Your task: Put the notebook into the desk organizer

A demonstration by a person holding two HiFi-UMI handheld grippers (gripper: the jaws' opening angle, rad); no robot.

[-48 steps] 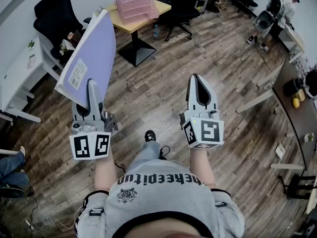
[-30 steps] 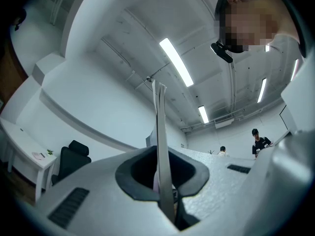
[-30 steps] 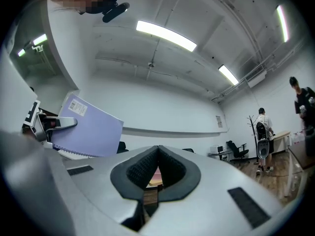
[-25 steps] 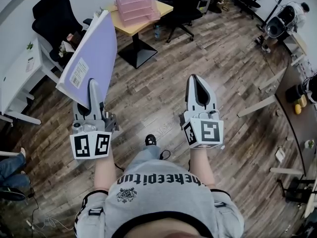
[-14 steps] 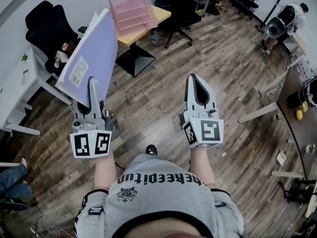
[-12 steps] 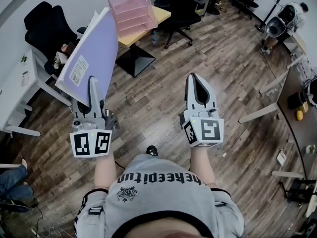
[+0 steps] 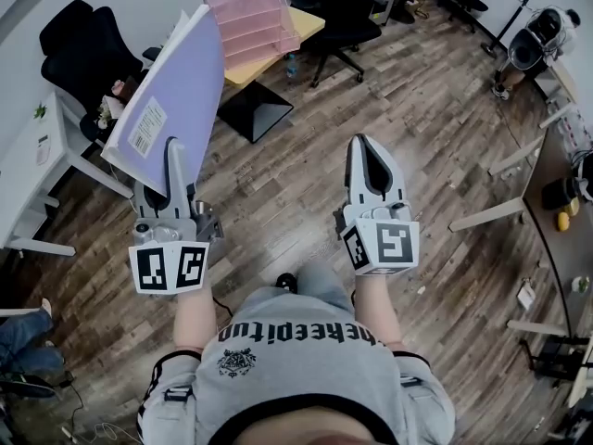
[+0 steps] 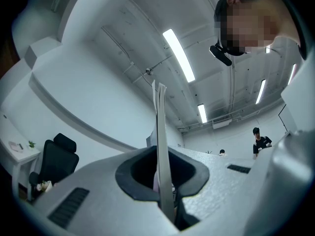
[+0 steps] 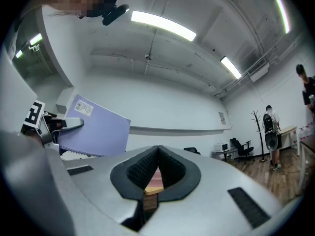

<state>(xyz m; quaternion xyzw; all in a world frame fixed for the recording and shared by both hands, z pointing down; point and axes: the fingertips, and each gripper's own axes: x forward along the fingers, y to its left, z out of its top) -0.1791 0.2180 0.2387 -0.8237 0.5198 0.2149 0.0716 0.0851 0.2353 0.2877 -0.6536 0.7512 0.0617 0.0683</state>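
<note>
I see a lavender spiral notebook (image 7: pixel 171 91) with a barcode sticker standing upright, and my left gripper (image 7: pixel 173 148) is shut on its lower edge. In the left gripper view its thin edge (image 8: pixel 160 132) runs up between the jaws of the left gripper (image 8: pixel 163 181). My right gripper (image 7: pixel 364 145) is held level beside it, shut with nothing in it. The right gripper view shows the notebook (image 9: pixel 96 129) to the left of the closed right gripper (image 9: pixel 157 151). A pink tiered desk organizer (image 7: pixel 252 17) stands on a yellow table (image 7: pixel 306 24) ahead.
Black office chairs (image 7: pixel 79 44) and a white desk (image 7: pixel 32 151) stand to the left. Another black chair (image 7: pixel 338 12) is behind the yellow table, with a bottle (image 7: pixel 291 61) on the wood floor. A person (image 7: pixel 533 49) and a long desk (image 7: pixel 556 188) are at the right.
The yellow table and organizer have drifted slightly lower and left in the head view. Both grippers keep their poses, and the notebook stays gripped.
</note>
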